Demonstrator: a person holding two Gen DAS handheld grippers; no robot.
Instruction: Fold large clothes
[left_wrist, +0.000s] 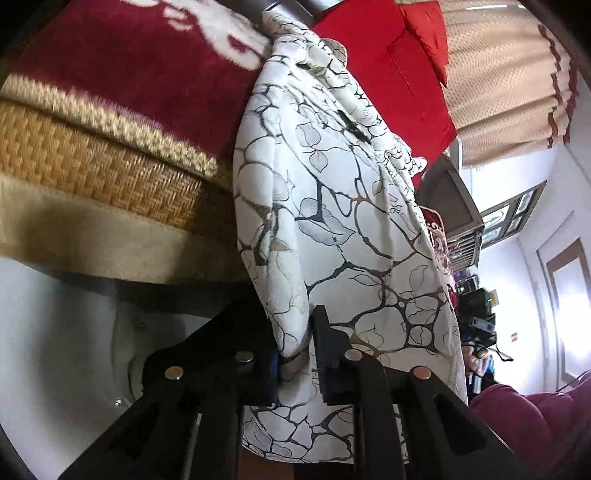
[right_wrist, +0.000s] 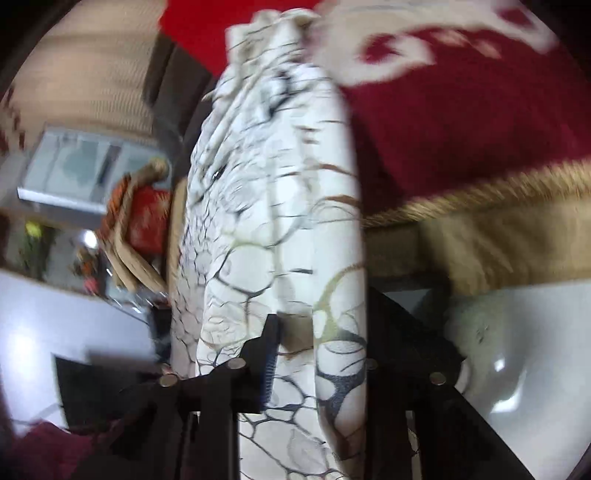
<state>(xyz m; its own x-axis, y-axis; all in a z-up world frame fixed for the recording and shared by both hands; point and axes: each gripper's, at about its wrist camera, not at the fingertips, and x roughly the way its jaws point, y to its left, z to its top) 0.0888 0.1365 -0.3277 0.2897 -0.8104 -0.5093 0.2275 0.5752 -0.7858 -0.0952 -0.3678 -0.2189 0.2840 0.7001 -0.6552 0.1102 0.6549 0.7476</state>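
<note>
A large white garment (left_wrist: 332, 206) with a black and gold leaf-vein print hangs stretched from the bed edge down to my grippers. My left gripper (left_wrist: 295, 362) is shut on its lower hem, cloth bunched between the jaws. In the right wrist view, which is blurred by motion, the same garment (right_wrist: 273, 221) runs up to the bed. My right gripper (right_wrist: 314, 354) is shut on a thick fold of it; the right finger is mostly hidden behind the cloth.
A dark red blanket (left_wrist: 122, 70) with white pattern covers the bed over a woven mat (left_wrist: 92, 166). A bright red pillow (left_wrist: 388, 66) lies behind. Beige curtains (left_wrist: 506, 74), a glossy white floor (left_wrist: 55, 350) and a maroon cushion (left_wrist: 535, 424) surround.
</note>
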